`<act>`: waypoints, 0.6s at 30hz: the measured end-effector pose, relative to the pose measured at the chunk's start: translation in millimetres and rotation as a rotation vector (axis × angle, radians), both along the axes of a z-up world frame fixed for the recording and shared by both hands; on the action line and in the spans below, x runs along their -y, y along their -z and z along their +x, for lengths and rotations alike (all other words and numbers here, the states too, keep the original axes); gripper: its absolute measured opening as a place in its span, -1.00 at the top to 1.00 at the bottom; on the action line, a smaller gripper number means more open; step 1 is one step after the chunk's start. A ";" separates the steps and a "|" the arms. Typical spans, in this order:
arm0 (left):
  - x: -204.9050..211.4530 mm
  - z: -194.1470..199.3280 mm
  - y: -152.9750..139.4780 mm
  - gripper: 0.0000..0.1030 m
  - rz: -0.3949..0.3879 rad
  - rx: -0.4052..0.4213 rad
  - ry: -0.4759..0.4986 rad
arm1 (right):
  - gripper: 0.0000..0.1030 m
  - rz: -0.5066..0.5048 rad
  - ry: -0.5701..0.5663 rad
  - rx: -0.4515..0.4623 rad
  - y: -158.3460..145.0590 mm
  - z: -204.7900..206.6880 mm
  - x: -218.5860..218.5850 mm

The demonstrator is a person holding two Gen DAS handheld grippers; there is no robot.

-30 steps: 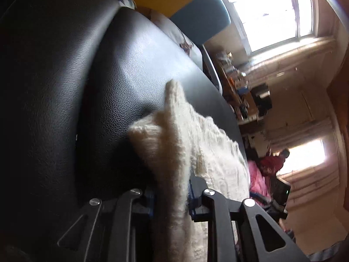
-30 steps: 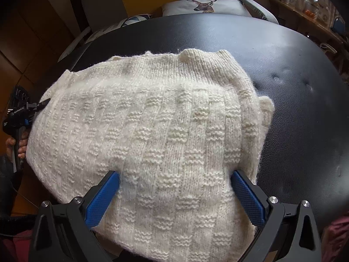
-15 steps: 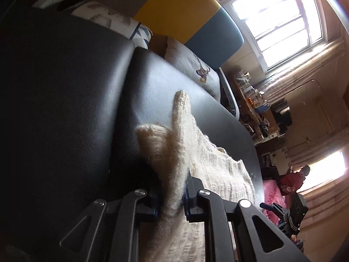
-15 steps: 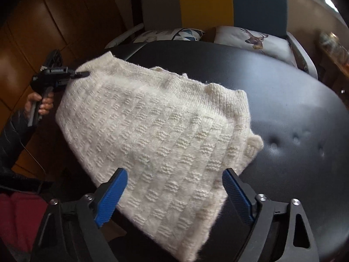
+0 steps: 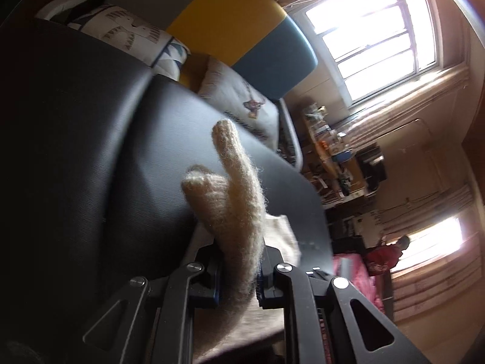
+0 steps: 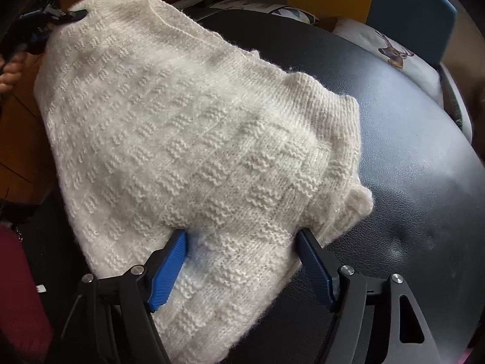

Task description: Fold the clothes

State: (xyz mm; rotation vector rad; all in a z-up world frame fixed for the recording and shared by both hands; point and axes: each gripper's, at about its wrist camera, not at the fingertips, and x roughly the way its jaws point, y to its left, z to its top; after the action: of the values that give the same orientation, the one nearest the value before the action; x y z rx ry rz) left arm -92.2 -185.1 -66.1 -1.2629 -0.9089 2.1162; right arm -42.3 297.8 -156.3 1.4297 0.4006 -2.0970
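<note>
On the black padded leather tabletop (image 6: 409, 182), item one: cream chunky-knit wool sweater (image 6: 188, 139), basket-weave texture, spread from 10 o'clock down to 6 o'clock in my right view. Its far corner is lifted off the surface at 10 o'clock; the near part lies on the leather.

Left gripper (image 5: 238, 273): my fingers closed tight on a bunched corner of the knit, which stands up between them toward 12 o'clock. In the right view this gripper (image 6: 65, 15) shows at 10 o'clock, holding that raised corner.

Right gripper (image 6: 242, 261): blue pads spread wide, straddling the near hem. Nothing clamped; whether the pads touch the wool I cannot tell.

Handling, my estimate: soft, limp, stretchy, fuzzy enough to resist slipping, moderately heavy for cloth; likely to sag between holds. Best taken at the ribbed hem or a corner, pinching both layers.

Beyond, at 1 o'clock: deer-print cushion (image 6: 394, 51) on a yellow-and-teal chair (image 6: 409, 9).
</note>
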 end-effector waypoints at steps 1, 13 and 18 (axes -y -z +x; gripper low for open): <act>-6.3 1.7 -5.4 0.72 0.029 0.002 -0.002 | -0.47 -0.008 0.008 -0.006 0.7 1.5 -2.8; -100.9 -5.0 -40.0 0.72 0.193 0.050 -0.065 | -0.53 -0.107 0.104 -0.054 6.7 13.0 -34.7; -155.8 -11.2 -38.6 0.72 0.160 0.082 -0.056 | -0.58 -0.173 0.144 -0.081 9.1 18.8 -49.8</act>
State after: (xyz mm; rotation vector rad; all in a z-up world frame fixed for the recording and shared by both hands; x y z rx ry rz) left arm -103.4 -29.3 -27.5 -1.2633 -1.1377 2.0008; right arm -23.5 347.6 -165.4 1.3101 0.1463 -2.2499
